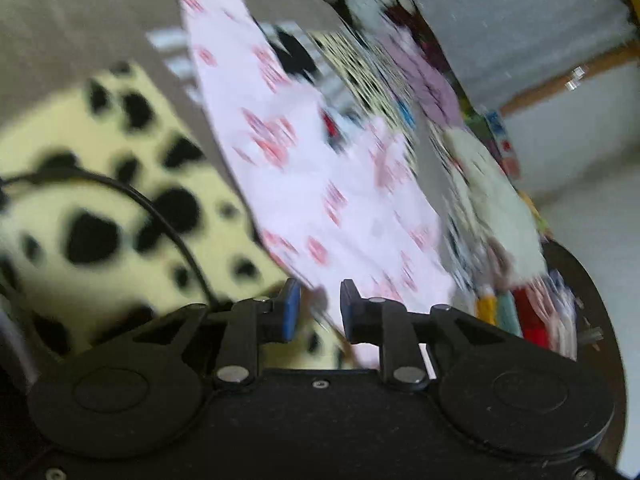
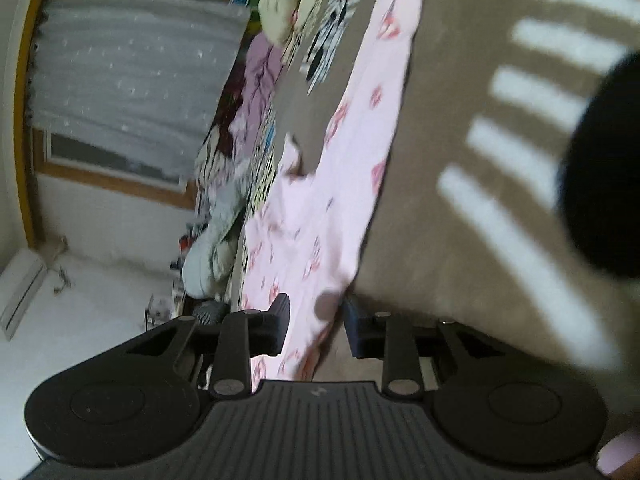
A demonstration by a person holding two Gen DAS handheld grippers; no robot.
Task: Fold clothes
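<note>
A pale pink garment (image 1: 320, 184) with red prints lies spread on a brown bedspread (image 1: 80, 12). My left gripper (image 1: 319, 306) sits at its near edge, blue pads apart, with a bit of the cloth's hem just ahead of the gap. In the right wrist view the same pink garment (image 2: 320, 216) runs away from me in a long strip. Its near end passes between the fingers of my right gripper (image 2: 316, 316), which stands open and does not pinch it. Both views are blurred by motion.
A cream blanket with black spots (image 1: 100, 208) lies left of the garment. A heap of mixed clothes (image 1: 480, 184) lines the bed's far side, seen too as the clothes pile (image 2: 240, 128). Behind are a curtained window (image 2: 132, 80) and an air conditioner (image 2: 22, 288).
</note>
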